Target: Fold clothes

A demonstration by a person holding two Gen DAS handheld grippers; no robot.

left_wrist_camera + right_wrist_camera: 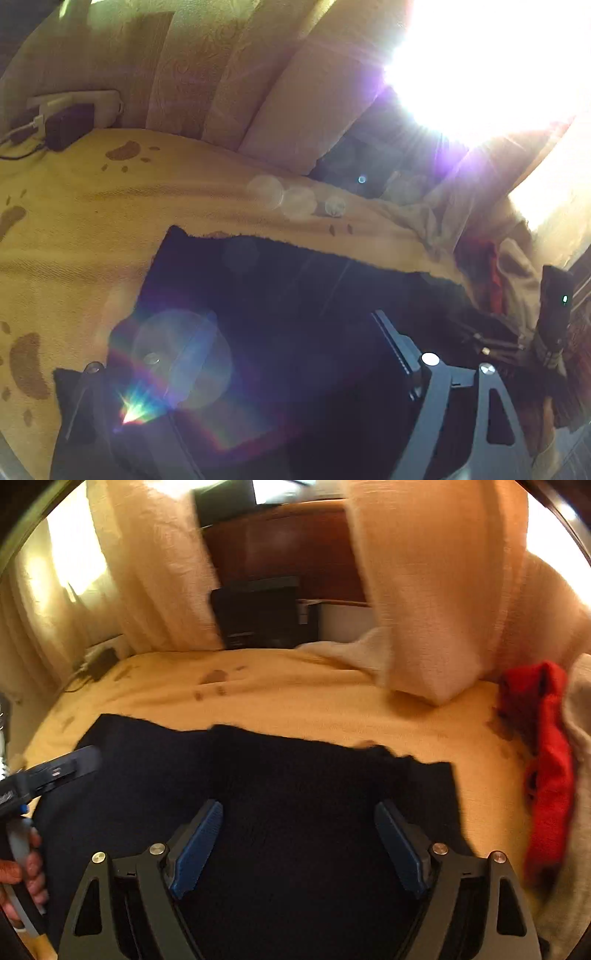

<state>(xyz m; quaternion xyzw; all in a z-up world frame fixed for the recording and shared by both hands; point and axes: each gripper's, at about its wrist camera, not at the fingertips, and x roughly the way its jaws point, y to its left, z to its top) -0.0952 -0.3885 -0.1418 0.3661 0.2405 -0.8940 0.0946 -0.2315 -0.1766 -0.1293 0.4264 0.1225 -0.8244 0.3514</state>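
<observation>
A dark navy garment [303, 786] lies spread flat on the yellow bedspread [295, 686], its far edge running across the middle of the right wrist view. My right gripper [300, 812] hovers over its near part, open, its blue pads [197, 845] wide apart with only the cloth below them. In the left wrist view the same garment [277, 295] fills the lower middle. My left gripper [247, 354] is open above it, one finger [397, 343] clear and the other washed out by lens flare. The left gripper [59, 770] also shows at the left edge, held by a hand [22, 875].
A red garment [546, 760] and a beige one [580, 812] lie piled at the bed's right side. Cream curtains [436, 590] hang down onto the far edge. A power strip with plugs [70, 114] sits at the back left. Strong window glare [498, 55] blinds the upper right.
</observation>
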